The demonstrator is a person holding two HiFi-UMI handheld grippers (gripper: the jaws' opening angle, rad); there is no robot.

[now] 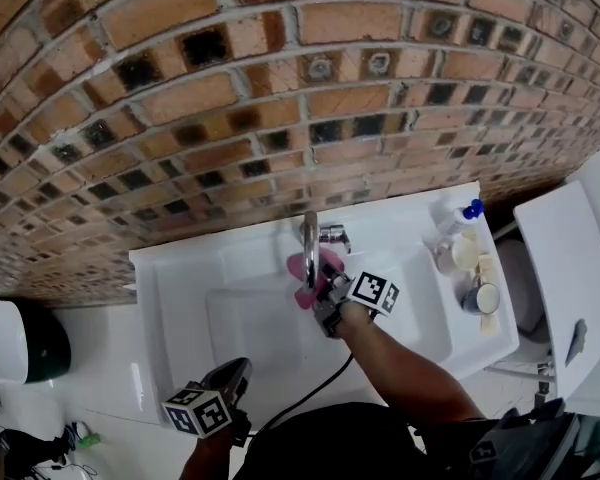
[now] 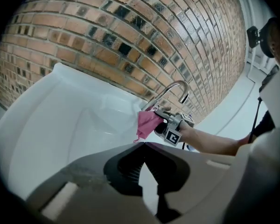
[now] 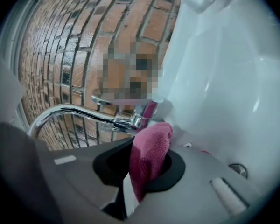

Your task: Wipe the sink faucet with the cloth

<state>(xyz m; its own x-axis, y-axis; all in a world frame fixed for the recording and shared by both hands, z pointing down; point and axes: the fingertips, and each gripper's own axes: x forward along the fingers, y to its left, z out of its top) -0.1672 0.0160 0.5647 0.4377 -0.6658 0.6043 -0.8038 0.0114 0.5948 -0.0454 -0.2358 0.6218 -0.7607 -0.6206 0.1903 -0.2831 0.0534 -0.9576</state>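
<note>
A chrome gooseneck faucet [image 1: 310, 238] rises at the back of the white sink [image 1: 180, 298]. My right gripper [image 1: 325, 286] is shut on a pink cloth [image 1: 302, 273], and the cloth is pressed against the faucet's stem. In the right gripper view the pink cloth [image 3: 149, 157] bulges between the jaws just below the faucet [image 3: 84, 113]. My left gripper [image 1: 230, 383] hangs low at the sink's front edge with nothing in it. The left gripper view shows the faucet [image 2: 170, 90], the cloth [image 2: 147, 123] and my right gripper [image 2: 170, 127] ahead.
A brick wall [image 1: 280, 88] stands right behind the sink. A spray bottle [image 1: 460, 218] and small jars [image 1: 480, 296] crowd the counter's right end. A dark bin [image 1: 20, 343] sits on the floor at left. A cable [image 1: 310, 393] trails from the right gripper.
</note>
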